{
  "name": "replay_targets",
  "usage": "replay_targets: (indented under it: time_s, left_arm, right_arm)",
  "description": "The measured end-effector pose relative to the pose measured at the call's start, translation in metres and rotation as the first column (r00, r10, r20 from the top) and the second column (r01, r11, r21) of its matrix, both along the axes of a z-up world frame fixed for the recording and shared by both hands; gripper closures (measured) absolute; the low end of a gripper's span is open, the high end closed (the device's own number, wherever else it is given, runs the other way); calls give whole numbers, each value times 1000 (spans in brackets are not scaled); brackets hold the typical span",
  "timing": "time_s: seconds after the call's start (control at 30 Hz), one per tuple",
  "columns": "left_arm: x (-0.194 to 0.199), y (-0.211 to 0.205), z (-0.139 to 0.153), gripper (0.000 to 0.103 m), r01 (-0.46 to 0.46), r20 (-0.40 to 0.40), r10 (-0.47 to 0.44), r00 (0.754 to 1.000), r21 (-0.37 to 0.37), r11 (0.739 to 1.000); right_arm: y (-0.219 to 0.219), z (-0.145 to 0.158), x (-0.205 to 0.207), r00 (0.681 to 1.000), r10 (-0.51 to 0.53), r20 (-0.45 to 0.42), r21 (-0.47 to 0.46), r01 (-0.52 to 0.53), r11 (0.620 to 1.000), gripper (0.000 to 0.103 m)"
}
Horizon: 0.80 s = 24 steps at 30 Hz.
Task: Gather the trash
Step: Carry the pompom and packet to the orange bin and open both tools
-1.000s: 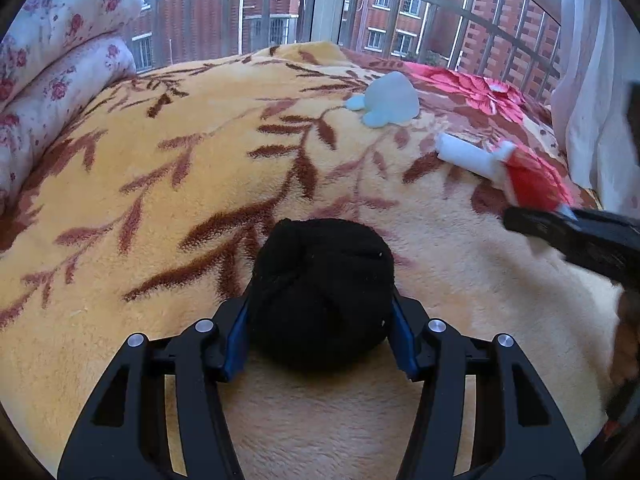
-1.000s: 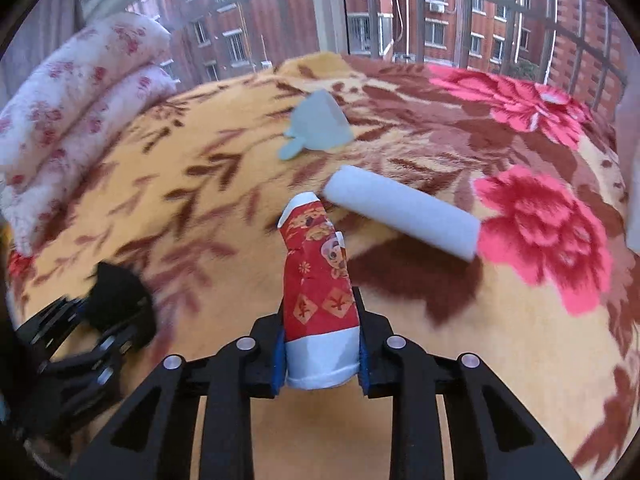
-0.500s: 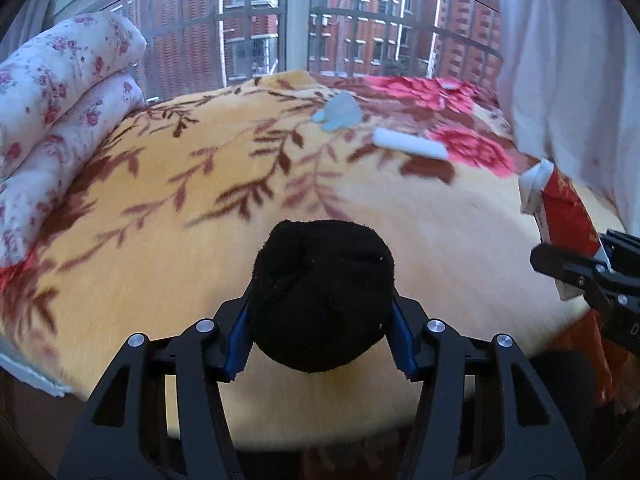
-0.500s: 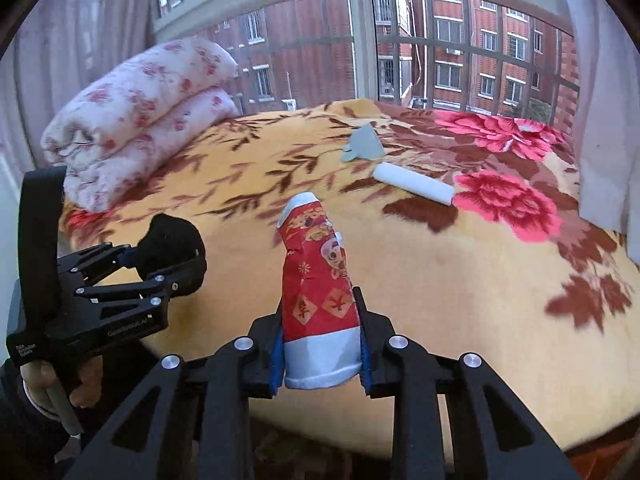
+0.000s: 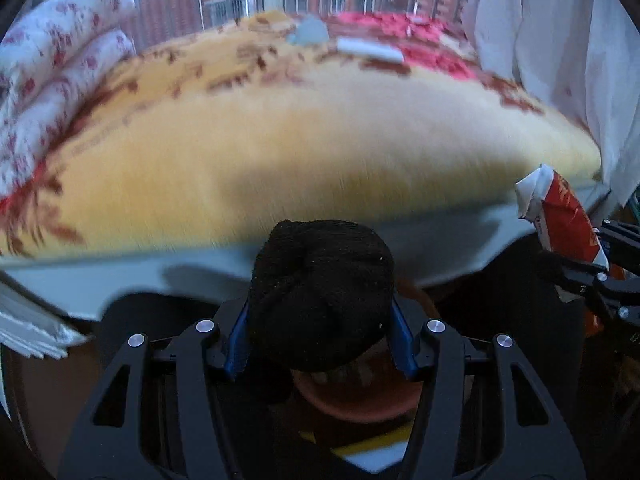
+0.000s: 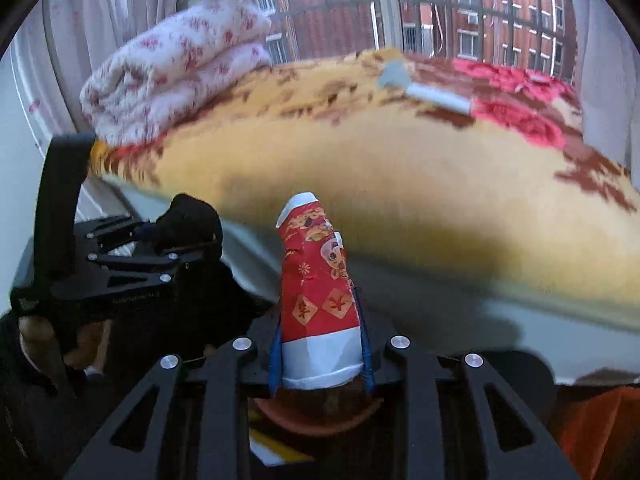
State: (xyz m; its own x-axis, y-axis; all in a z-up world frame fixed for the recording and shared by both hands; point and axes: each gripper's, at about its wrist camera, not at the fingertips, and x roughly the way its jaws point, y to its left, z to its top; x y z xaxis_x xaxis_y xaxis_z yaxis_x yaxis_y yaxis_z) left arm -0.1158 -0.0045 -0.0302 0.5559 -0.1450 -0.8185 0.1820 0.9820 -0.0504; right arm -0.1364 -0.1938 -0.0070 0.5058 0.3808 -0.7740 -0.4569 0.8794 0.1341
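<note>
Clamping black sock ball [image 5: 322, 294]: left gripper [image 5: 320, 340]; right gripper [image 6: 320, 354] pinching red packet [image 6: 318, 292].

Left tongs [image 5: 320, 344] clamp a bundle; right tongs [image 6: 320, 356] pinch a packet, both tilted downward.

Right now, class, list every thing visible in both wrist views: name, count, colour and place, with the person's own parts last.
black sock ball: one, black, between the left gripper's pads.
red packet: one, red and white, between the right gripper's pads.
white roll: one, white, far on the blanket.
pale blue scrap: one, beside the roll.
blanket: one, yellow, floral.
folded quilt: one, white, red-flowered.
bin: one, reddish rim, below both grippers.
left gripper: black.
right gripper: black.
</note>
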Motion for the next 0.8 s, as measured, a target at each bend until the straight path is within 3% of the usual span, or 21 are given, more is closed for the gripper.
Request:
replay_targets:
  time_s: [0.3,0.67,0.7,0.73,0.8]
  left_arm:
    - [-8,-21,-63,49,78,-170,-72,983,33,996]
    - [7,-23,-91,46,86,-272,-74,960,34,996]
    - [8,-24,-93,45,87,-281,-74,957,36,996]
    - [10,-24,-95,40,89,-295,-73,953,40,995]
    - [13,-24,-100,33,86,-319,-66,946,51,995]
  right_arm:
    - [8,-53,-14,992,34,-120,-72,-42,997,73]
    - [21,-85,-3,976,57,-210,-121,-84,989,69]
    - [21,-88,-2,976,55,-213,-131,-84,988,61]
    - [21,-89,-1,976,53,-212,-138,-84,987,46]
    - [21,-90,-1,980,47,-196,-157,-78,985,41]
